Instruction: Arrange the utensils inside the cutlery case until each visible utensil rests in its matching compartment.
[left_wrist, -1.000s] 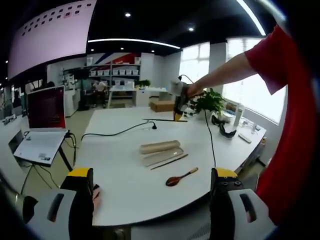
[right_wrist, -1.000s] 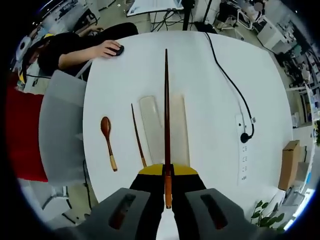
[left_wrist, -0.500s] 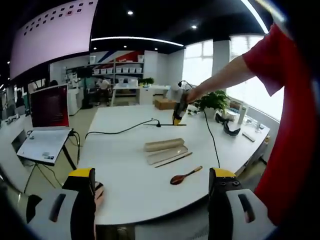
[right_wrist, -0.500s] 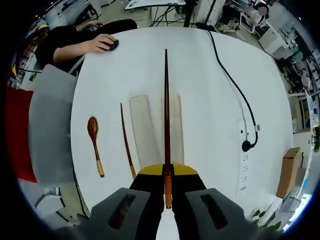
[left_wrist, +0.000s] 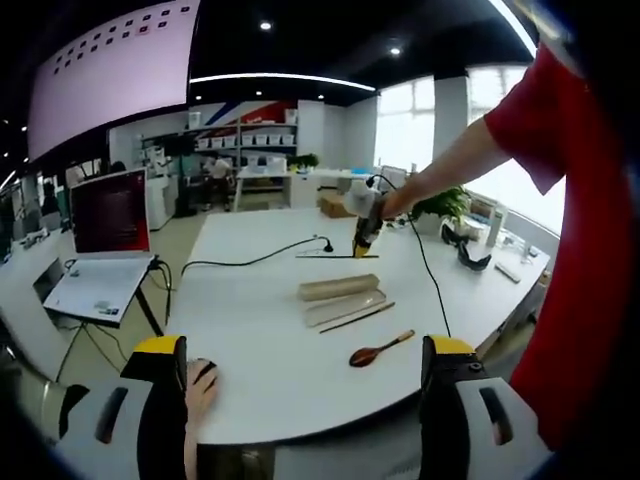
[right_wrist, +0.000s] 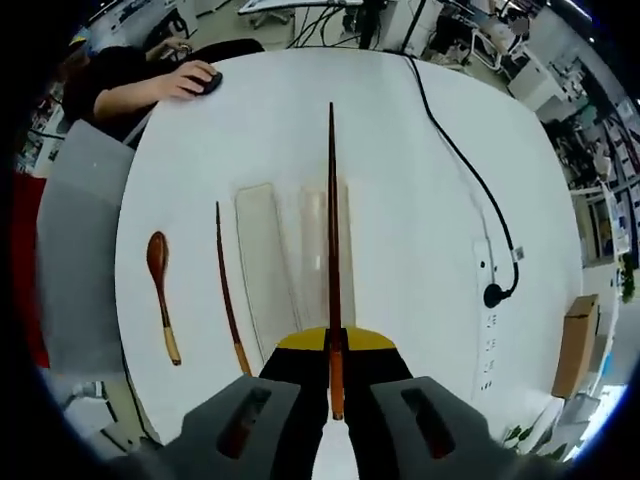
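Right claw (right_wrist: 334, 345) at the bottom centre of the right gripper view, clenched on a dark wooden chopstick (right_wrist: 332, 230) that runs straight up the middle of the frame over the white counter (right_wrist: 420, 180). Beneath that chopstick, the pale cutlery case (right_wrist: 292, 260) lying in two long parts side by side, the held stick crossing above the right-hand part; cannot tell whether tip and case touch. Just left of the case, a second chopstick (right_wrist: 226, 285) flat on the counter, and further left a wooden spoon (right_wrist: 161, 305), bowl toward the top of the frame, well apart from the case. At upper left, a person's hand (right_wrist: 190, 80) on a mouse; at right, a black cable (right_wrist: 462, 160) curving down to a power strip (right_wrist: 489, 330). Left gripper view, from low at the counter edge: left claw (left_wrist: 305, 375) at the bottom, jaws spread wide apart and grasping nothing. At mid-frame, the case (left_wrist: 342, 296), second chopstick (left_wrist: 357, 318) and spoon (left_wrist: 381, 349) grouped near one another. Above them, right claw (left_wrist: 365, 238) seen from outside, held over the counter by a red-sleeved arm (left_wrist: 470, 160) reaching in from the right, held chopstick (left_wrist: 338, 257) showing as a thin dark line beneath. At left, a laptop (left_wrist: 105, 235) on a stand; at upper left, a large pale screen (left_wrist: 110, 70).
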